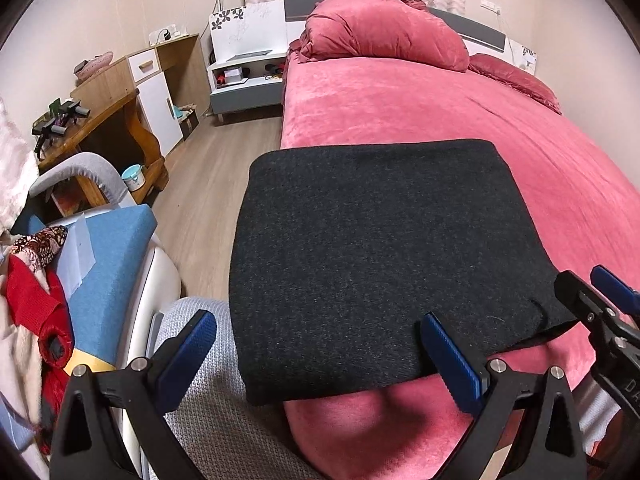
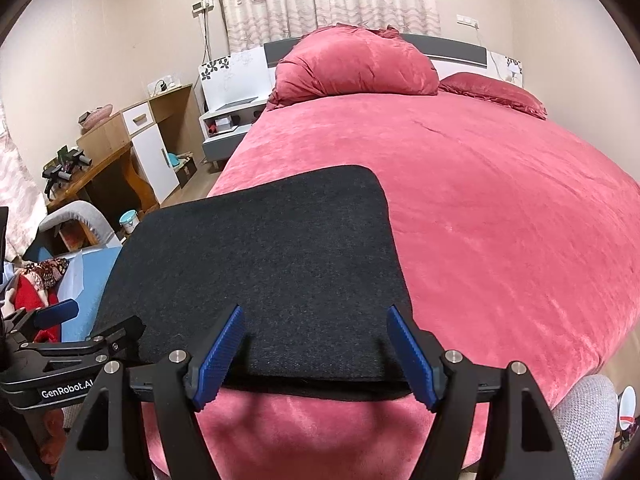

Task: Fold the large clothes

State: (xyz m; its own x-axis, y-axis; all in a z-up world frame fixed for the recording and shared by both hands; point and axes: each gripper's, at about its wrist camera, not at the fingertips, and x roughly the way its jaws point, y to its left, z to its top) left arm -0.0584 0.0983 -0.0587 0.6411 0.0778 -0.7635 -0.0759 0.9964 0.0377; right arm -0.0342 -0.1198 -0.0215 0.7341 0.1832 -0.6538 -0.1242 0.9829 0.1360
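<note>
A dark grey garment (image 1: 380, 260) (image 2: 260, 272) lies folded into a flat rectangle on the near left corner of the pink bed (image 1: 400, 100) (image 2: 500, 220). My left gripper (image 1: 320, 356) is open over the garment's near edge, its blue pads (image 1: 196, 344) wide apart and pressing on nothing. My right gripper (image 2: 318, 354) is open too. It straddles the near right part of the same edge, and the cloth passes under its pads (image 2: 412, 356). Each gripper shows in the other's view: the right gripper (image 1: 596, 292) at the garment's right corner, the left gripper (image 2: 88, 322) at its left.
A heaped pink duvet (image 1: 380, 32) and a pillow (image 1: 516, 80) lie at the bed's head. Left of the bed are wooden floor (image 1: 216, 184), a blue padded seat (image 1: 108, 264) with red clothes (image 1: 32, 308), a wooden desk (image 1: 100, 120) and a nightstand (image 1: 244, 80). Grey knit cloth (image 1: 208, 400) lies below the left gripper.
</note>
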